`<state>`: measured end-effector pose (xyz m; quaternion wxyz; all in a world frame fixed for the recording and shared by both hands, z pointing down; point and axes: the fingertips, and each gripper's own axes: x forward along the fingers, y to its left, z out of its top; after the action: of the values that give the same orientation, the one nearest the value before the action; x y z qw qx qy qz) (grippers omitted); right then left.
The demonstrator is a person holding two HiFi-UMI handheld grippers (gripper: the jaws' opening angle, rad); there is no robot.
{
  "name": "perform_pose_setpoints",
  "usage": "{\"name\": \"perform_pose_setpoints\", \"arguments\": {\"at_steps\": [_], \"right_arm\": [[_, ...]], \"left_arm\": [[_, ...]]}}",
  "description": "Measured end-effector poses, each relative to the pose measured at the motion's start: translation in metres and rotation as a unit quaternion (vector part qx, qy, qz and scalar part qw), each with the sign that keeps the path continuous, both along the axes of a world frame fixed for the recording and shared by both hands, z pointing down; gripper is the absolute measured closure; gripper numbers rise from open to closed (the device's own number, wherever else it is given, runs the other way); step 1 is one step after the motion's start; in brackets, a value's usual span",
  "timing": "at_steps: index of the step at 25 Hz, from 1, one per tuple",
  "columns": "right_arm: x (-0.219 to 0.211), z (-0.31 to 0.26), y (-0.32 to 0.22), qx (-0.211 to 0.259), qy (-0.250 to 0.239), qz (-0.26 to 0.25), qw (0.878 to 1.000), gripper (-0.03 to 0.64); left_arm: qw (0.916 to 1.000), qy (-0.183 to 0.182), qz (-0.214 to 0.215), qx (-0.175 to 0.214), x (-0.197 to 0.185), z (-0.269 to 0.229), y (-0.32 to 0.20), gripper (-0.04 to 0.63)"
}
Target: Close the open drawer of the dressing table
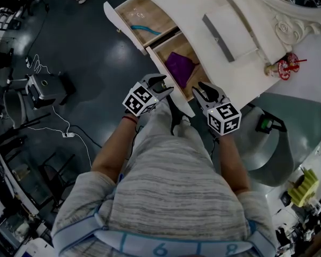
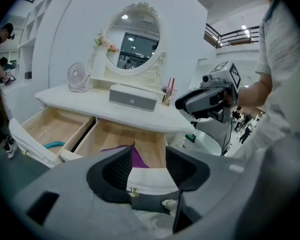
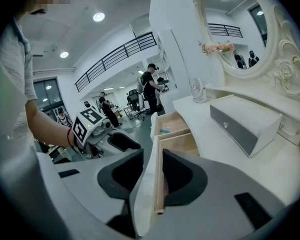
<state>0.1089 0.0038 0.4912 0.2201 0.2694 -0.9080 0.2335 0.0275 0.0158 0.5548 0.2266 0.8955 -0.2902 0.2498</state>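
— What's in the drawers?
— Purple cloth in the near drawer, a teal thing in the far drawer; both stand open
— Your grippers?
— Left gripper is spread astride the near drawer front; right gripper pinches its end

the floor under me is dark and glossy. a balcony railing runs along the far side of the hall. above the railing 2 round ceiling lights glow. below it people stand. right of it rises a plain white wall.
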Motion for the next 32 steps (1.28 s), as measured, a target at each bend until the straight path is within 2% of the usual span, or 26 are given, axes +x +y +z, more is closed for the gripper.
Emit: {"name": "perform_pose_setpoints", "arguments": {"at_steps": [6,15,25,29,32], "right_arm": [[-0.001,0.007,-0.003,-0.005,0.003,0.006,1.000,0.522],[-0.006,0.005,-0.004,-0.009,0.003,0.012,1.000,0.516],[-0.008,0.005,-0.007,-0.011,0.000,0.022,1.000,0.515],[-0.006,0.004,-0.008,-0.013,0.000,0.028,1.000,0.515],[-0.005,0.004,-0.009,-0.014,0.000,0.033,0.999,0.514]], "left_arm": [[0.9965,-0.072,0.030,-0.030,-0.013,0.044,0.012,0.388],[0.9808,-0.163,0.077,-0.073,-0.034,0.102,0.029,0.390],[0.9700,-0.194,0.113,-0.094,-0.031,0.131,0.030,0.413],[0.9672,-0.199,0.120,-0.104,-0.025,0.140,0.029,0.471],[0.9639,-0.207,0.126,-0.111,-0.025,0.147,0.028,0.483]]}}
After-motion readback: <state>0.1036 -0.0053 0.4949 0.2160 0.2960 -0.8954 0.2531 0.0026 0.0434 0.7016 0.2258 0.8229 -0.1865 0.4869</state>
